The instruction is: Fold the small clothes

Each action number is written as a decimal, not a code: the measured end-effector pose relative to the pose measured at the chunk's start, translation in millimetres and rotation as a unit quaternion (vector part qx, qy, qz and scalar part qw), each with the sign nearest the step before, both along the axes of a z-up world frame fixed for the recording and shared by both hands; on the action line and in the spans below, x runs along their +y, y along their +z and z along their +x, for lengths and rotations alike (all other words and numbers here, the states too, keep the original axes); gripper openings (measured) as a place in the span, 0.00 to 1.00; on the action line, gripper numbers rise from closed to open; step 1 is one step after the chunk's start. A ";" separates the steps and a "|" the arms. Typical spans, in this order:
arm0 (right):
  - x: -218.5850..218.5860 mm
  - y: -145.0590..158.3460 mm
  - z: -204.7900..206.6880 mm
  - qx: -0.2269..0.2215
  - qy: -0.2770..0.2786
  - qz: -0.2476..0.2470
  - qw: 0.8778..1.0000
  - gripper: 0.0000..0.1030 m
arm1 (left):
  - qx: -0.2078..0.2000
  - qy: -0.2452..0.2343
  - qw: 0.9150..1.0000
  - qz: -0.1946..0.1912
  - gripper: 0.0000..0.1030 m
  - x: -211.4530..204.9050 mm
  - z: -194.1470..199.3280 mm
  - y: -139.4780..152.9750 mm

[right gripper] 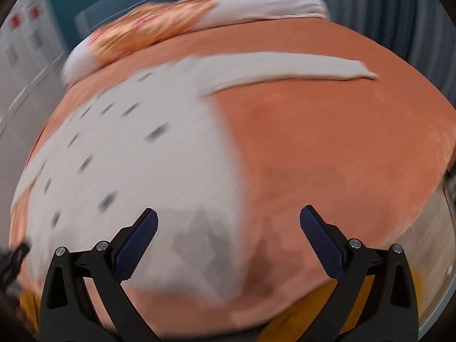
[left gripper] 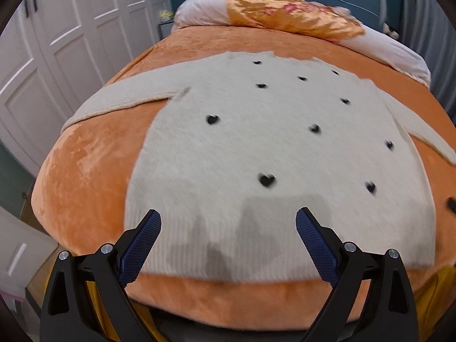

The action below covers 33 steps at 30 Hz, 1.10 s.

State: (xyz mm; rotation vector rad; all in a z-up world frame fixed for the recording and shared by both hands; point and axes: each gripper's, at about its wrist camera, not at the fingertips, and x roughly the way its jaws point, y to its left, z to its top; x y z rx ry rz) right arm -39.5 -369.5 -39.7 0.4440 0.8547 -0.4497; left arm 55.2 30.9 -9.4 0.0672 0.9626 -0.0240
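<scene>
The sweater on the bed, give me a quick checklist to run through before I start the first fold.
1. Sweater lies flat, front up: ok.
2. Both sleeves spread out to the sides: ok.
3. Left gripper jaws open, holding nothing: ok.
4. Right gripper jaws open, holding nothing: ok.
5. Hem straight near the edge of the orange blanket: ok.
6. Fine wrinkles near the right sleeve: cannot tell, right wrist view is blurred.

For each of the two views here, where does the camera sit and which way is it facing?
Left wrist: on the left gripper, over the sweater hem, facing the pillows; open jaws show.
Right wrist: on the right gripper, over the sweater's right edge, blurred; open jaws show.
Shared: sweater, orange blanket, pillows.
</scene>
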 end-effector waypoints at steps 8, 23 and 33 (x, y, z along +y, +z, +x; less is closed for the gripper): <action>-198.1 -11.3 41.2 -0.051 -0.143 0.051 0.987 0.95 | -0.004 0.038 0.999 -0.019 0.91 8.6 60.4 -6.3; -322.0 -48.9 105.8 -0.051 -0.232 0.092 0.967 0.21 | -0.003 0.022 0.999 -0.032 0.89 -34.0 133.5 -28.3; -168.9 105.4 206.1 -0.209 0.034 -0.006 0.977 0.07 | -0.024 0.011 0.998 -0.048 0.89 -37.9 149.9 -19.1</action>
